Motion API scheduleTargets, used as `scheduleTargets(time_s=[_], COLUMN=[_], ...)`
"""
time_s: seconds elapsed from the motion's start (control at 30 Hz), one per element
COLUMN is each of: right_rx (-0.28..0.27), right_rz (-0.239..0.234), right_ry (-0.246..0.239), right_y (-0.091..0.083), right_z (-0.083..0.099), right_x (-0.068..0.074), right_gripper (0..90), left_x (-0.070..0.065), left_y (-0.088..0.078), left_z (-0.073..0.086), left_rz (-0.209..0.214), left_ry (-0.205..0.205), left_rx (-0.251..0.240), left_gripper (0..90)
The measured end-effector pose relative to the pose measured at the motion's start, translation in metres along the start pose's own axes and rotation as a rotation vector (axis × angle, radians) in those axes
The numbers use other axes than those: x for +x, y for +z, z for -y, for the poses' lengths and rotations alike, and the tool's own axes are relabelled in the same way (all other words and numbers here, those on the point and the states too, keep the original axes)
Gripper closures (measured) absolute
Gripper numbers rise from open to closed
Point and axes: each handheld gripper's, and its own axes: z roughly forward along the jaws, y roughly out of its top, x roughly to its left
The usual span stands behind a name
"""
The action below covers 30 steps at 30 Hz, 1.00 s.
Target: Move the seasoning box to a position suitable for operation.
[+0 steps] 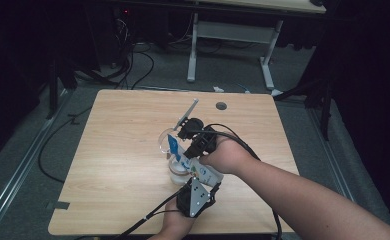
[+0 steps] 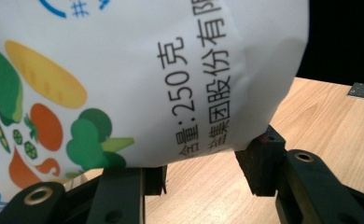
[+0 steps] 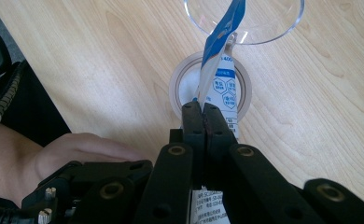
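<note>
Wooden table [image 1: 118,165] — pale, wood-grained, with a round cable hole [image 1: 221,106] near its far edge — carries all the work near its middle. On it, a white printed pouch [image 1: 198,170] with blue markings lies tilted, its upper end leaning over a clear glass cup [image 1: 165,142] and its body above a round, cream-coloured lid or dish [image 3: 180,88] that rests flat on the wood. Right gripper [image 3: 202,114], seen from its own view, has both black jaws pressed together on the pouch's thin edge, pinching it. Left gripper [image 2: 203,179] sits beneath the pouch's bottom — the vegetable-printed face fills its view — with jaws part-way apart; whether its pads press the pouch cannot be told. From above, the left gripper's grey three-cornered plate [image 1: 198,195] shows near the table's front edge.
</note>
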Motion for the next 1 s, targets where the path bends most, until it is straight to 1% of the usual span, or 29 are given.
scheduleTargets(time_s=[0.3,0.7,0.87,1.0], right_rx=[-0.004,0.003,-0.001,-0.003], right_rz=[-0.002,0.000,-0.003,-0.005], right_ry=[-0.003,-0.005,-0.006,0.004], right_y=[0.0018,0.0019,0.0020,0.0020], right_z=[-0.0015,-0.0019,-0.0022,-0.0024], right_x=[0.0000,0.0004,0.0007,0.0015], right_gripper=[90.0,90.0,90.0,89.9], left_x=[0.0008,0.0003,0.0005,0.0006], left_y=[-0.0008,-0.0014,-0.0021,-0.0020], left_z=[-0.0010,-0.0012,-0.0020,-0.0024], left_rz=[-0.002,-0.004,-0.003,-0.005], left_ry=[0.003,0.005,0.001,-0.003], left_rx=[0.001,-0.002,-0.005,-0.009], left_gripper=[57.6,57.6,57.6,57.6])
